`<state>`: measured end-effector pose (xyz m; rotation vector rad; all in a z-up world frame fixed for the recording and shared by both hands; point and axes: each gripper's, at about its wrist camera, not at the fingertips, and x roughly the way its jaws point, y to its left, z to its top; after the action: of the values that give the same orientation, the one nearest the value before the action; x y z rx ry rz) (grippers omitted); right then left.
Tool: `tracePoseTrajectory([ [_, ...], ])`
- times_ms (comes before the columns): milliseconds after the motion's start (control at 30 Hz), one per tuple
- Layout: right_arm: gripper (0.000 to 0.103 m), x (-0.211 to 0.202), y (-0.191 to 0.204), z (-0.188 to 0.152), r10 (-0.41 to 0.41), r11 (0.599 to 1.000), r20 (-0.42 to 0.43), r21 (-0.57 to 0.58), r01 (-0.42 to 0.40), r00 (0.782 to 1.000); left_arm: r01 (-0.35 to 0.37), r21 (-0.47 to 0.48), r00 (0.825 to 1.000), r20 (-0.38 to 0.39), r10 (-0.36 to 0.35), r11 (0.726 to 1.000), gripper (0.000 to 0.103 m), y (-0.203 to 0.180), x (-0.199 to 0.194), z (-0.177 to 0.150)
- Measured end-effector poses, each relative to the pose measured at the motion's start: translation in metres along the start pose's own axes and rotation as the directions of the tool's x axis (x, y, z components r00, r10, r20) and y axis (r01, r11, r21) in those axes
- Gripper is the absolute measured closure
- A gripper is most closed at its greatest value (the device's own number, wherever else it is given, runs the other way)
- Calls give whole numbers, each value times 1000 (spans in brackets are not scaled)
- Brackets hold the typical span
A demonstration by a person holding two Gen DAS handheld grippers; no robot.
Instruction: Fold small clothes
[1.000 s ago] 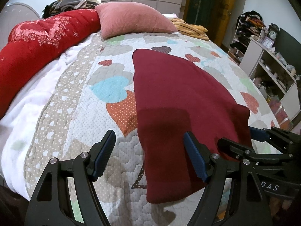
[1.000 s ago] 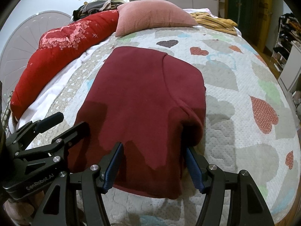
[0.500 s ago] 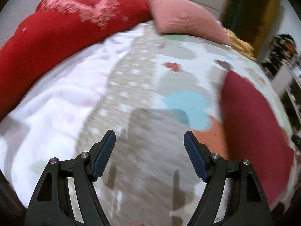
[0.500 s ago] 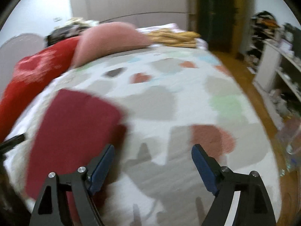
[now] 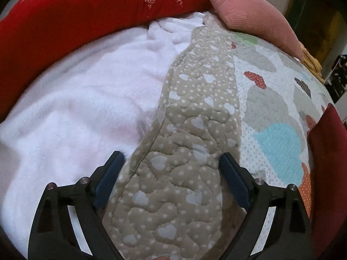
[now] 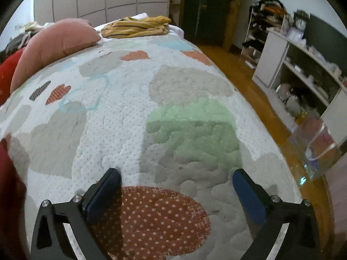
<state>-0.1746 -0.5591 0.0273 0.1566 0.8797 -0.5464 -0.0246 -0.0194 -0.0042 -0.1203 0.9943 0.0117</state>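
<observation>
The dark red garment [image 5: 327, 173] lies folded on the heart-patterned quilt [image 5: 271, 99]; only its edge shows at the far right of the left wrist view and at the far left of the right wrist view [image 6: 8, 186]. My left gripper [image 5: 171, 158] hovers over the quilt's beige border, off to the garment's left, jaws opening with nothing between them. My right gripper [image 6: 176, 174] hangs over bare quilt to the garment's right, jaws also opening wide and empty.
A white fleece blanket [image 5: 71, 108], a long red cushion [image 5: 65, 19] and a pink pillow [image 5: 245, 15] lie along the bed's left and head. A yellow striped garment [image 6: 136, 27] rests at the far end. White shelves [image 6: 303, 65] and wooden floor [image 6: 260, 91] flank the right.
Both grippers have swung apart, away from the red garment: the left one to the left, the right one to the right. Both jaws stand wider than before.
</observation>
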Motion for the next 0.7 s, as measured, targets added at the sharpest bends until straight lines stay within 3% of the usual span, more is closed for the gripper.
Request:
tracePoseTrajectory([
  [133,0,-1,1,-1,-6,1000,8,1,6,1000,-27,19,1000,3,27,999,7,-7,3,1],
  [300,0,1,-6,-2,39,999,6,31,-39,999,-4,-5,1000,-2,4,1000,6,-4,4,1],
  [700,0,4,-2,0,35,999,5,28,-35,999,-2,-2,1000,-5,2,1000,3,-5,6,1],
])
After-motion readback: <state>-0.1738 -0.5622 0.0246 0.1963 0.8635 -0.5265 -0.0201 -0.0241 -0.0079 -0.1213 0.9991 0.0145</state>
